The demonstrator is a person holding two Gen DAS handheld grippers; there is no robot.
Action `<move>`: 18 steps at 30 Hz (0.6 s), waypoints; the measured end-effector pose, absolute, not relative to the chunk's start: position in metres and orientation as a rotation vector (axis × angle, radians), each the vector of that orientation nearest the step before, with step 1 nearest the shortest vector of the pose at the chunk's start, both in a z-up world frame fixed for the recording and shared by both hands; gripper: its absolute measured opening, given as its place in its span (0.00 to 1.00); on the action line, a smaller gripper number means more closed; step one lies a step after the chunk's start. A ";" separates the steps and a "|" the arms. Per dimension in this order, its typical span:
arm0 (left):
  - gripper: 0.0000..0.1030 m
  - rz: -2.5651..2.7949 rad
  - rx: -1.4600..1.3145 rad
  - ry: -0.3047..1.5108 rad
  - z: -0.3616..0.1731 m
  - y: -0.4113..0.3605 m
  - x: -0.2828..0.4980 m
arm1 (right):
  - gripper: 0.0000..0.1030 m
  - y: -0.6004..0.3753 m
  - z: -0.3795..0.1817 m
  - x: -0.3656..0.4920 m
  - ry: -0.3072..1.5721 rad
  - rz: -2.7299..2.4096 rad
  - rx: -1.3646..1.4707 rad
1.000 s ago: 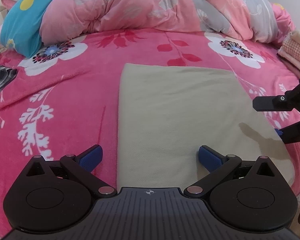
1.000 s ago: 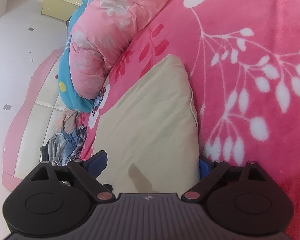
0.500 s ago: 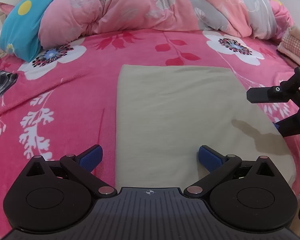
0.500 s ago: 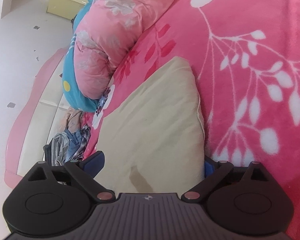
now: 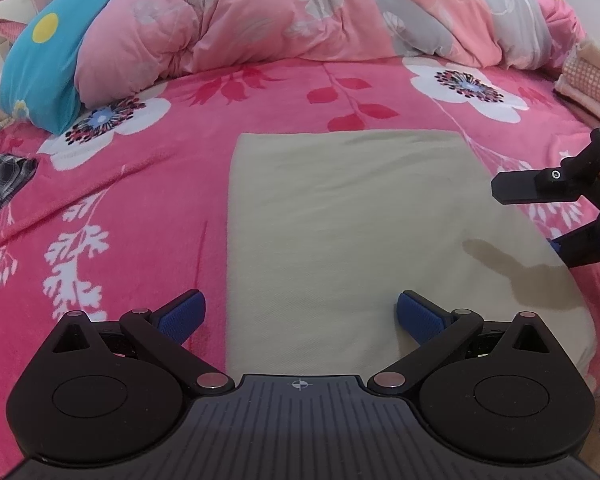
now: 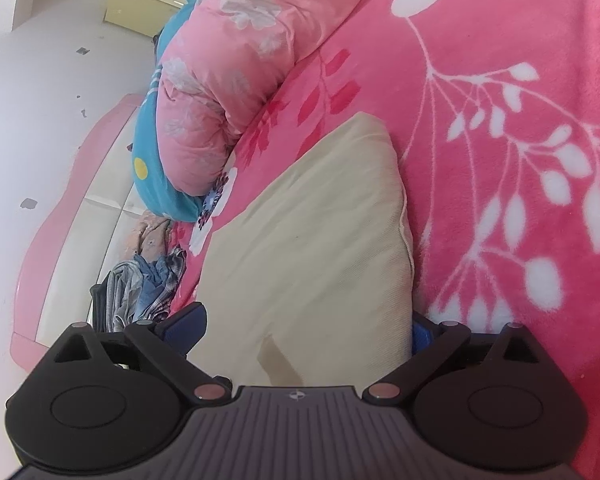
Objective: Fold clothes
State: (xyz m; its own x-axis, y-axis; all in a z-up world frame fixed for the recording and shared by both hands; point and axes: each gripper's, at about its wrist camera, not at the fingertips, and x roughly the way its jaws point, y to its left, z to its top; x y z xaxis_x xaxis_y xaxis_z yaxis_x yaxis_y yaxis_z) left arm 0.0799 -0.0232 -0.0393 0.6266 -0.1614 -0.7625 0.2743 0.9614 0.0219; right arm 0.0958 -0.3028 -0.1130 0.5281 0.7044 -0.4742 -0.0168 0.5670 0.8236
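While the cloth point(image 5: 364, 232) is lying flat on the bed point(image 5: 148, 216), both hand-held grippers, left point(image 5: 300, 316) and right point(image 6: 304, 328), are gaping empty; soft and limp, it is probably best pinched at near corners.

Folded garment point(image 5: 352, 232): plain beige, no print, one darker patch near its right edge, possibly a shadow or a stain. Blanket point(image 5: 120, 208): hot pink with white leaf sprays, red leaves, white flowers with dark speckled centres. Quilt point(image 5: 228, 20): pale pink, grey and white florals. Pillow point(image 5: 40, 68): turquoise, yellow dot. Clothes pile point(image 6: 140, 288): grey and blue, some plaid. Left gripper point(image 5: 300, 316) and right gripper point(image 6: 300, 326): black bodies, blue pads.
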 end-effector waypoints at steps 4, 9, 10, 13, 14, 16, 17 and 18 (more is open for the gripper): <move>1.00 -0.247 0.159 0.845 -0.039 -0.026 0.078 | 0.97 -0.302 -0.113 0.095 0.920 0.504 0.869; 1.00 -0.298 0.138 0.819 -0.036 -0.021 0.076 | 0.97 -0.302 -0.113 0.094 0.914 0.508 0.867; 1.00 -0.322 0.108 0.810 -0.034 -0.015 0.077 | 0.97 -0.302 -0.113 0.093 0.912 0.511 0.865; 1.00 -0.356 -0.050 0.797 -0.033 0.008 0.084 | 0.97 -0.302 -0.113 0.092 0.903 0.519 0.858; 1.00 -0.370 -0.120 0.808 -0.036 0.016 0.088 | 0.97 -0.302 -0.113 0.091 0.899 0.522 0.856; 1.00 -0.407 -0.251 0.837 -0.043 0.030 0.096 | 0.97 -0.302 -0.114 0.090 0.891 0.527 0.855; 1.00 -0.444 -0.316 0.852 -0.049 0.036 0.101 | 0.97 -0.303 -0.114 0.090 0.887 0.530 0.854; 1.00 -0.481 -0.379 0.866 -0.055 0.042 0.105 | 0.97 -0.303 -0.114 0.089 0.884 0.532 0.853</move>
